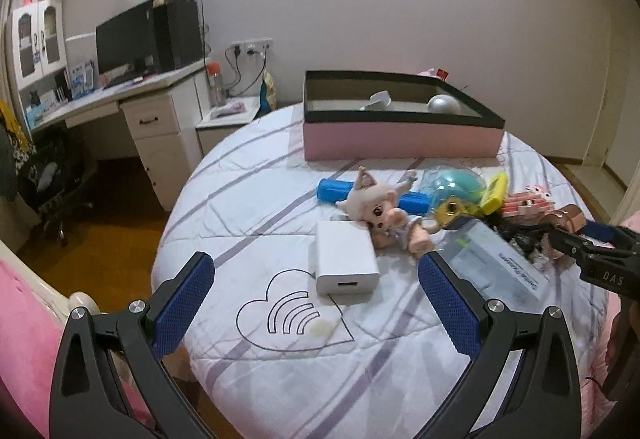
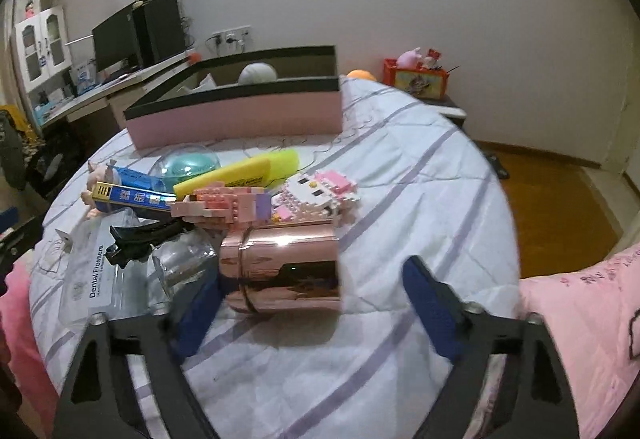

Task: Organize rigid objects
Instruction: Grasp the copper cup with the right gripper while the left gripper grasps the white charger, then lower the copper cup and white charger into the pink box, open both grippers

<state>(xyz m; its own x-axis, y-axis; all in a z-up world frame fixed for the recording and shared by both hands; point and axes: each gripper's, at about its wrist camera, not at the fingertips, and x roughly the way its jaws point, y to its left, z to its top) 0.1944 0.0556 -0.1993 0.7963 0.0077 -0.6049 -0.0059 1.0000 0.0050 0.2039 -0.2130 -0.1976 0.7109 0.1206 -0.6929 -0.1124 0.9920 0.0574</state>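
Observation:
A pink box with a black rim (image 1: 400, 137) stands at the far side of the bed, and also shows in the right wrist view (image 2: 240, 119); a silver ball (image 1: 444, 105) and a white object lie inside. My left gripper (image 1: 316, 279) is open, hovering just before a white charger block (image 1: 346, 261). Behind it lie a doll (image 1: 380, 211), a blue tube (image 1: 336, 191) and a clear-teal ball (image 1: 456, 187). My right gripper (image 2: 312, 279) is open, its fingers either side of a rose-gold cylinder (image 2: 284, 271) lying on the bed. A pink brick cat (image 2: 316, 195), a yellow bar (image 2: 248, 175) and a dental flosser box (image 2: 96, 279) lie nearby.
The bed (image 1: 280, 359) has a white quilt with purple stripes. A desk with a monitor (image 1: 124, 39) and a nightstand (image 1: 228, 119) stand at the left. A black hair clip (image 2: 140, 239) lies by a glass jar (image 2: 184, 263). Wooden floor (image 2: 560, 207) lies right. A pink pillow (image 2: 580, 319) is near.

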